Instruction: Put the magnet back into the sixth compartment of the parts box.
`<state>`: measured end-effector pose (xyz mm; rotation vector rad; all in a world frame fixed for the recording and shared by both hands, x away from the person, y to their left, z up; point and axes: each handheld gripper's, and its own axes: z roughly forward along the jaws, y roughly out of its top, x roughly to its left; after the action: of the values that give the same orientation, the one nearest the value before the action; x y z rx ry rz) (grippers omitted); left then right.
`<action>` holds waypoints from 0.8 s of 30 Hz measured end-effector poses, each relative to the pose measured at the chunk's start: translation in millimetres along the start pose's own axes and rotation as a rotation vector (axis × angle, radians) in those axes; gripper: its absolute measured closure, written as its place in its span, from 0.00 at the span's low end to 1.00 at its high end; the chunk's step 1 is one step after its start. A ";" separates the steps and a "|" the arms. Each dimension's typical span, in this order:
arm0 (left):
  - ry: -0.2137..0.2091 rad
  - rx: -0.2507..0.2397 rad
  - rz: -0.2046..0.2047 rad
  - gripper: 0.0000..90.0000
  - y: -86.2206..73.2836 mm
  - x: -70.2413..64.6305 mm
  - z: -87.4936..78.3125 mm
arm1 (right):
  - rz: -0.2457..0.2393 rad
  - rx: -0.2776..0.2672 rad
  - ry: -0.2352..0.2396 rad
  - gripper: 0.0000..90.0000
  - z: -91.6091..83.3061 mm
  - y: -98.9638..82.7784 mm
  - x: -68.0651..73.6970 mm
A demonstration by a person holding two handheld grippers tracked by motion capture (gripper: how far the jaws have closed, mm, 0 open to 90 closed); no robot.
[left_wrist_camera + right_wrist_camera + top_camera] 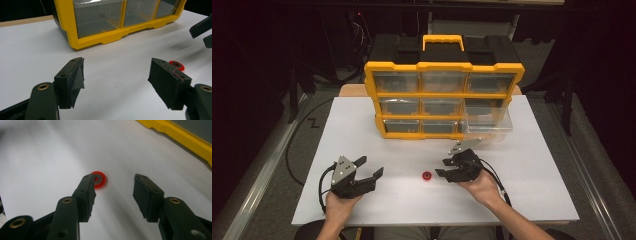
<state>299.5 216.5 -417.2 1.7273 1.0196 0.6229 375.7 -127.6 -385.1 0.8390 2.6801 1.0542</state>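
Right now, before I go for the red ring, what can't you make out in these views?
- Red ring: near edge behind the right gripper jaw, right gripper view; contact unclear.
- Same ring, left gripper view: partly behind the left gripper jaw.
- Organizer drawers: contents too small, high view.
- Pulled-out clear drawer: contents unreadable through glare.

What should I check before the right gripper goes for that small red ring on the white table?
1. Small red ring lying flat on the white table, free of other things: ok.
2. Right gripper jaws apart, nothing between them: ok.
3. Ring centred between the jaws: not ok; in the right gripper view it sits ahead, beside the left jaw's tip.
4. Left gripper open and well off to the ring's side: ok.
5. Clear plastic drawer pulled out of the yellow organiser at its lower right, ready to receive: ok.
6. Whether that drawer has anything in it: cannot tell.
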 end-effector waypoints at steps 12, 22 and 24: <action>0.011 -0.006 0.001 0.31 0.0 1.1 -0.4 | -0.003 0.101 0.009 0.61 5.7 13.0 -2.2; 0.009 -0.011 -0.004 0.31 0.0 1.4 -1.0 | -0.010 0.156 0.031 0.61 16.2 18.1 1.4; 0.008 -0.010 -0.005 0.31 0.0 1.4 -0.9 | -0.015 0.159 0.030 0.61 16.9 19.1 2.0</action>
<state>299.6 218.2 -416.9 1.7143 1.0241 0.6313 388.0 -105.2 -384.9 0.8339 2.8212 0.8658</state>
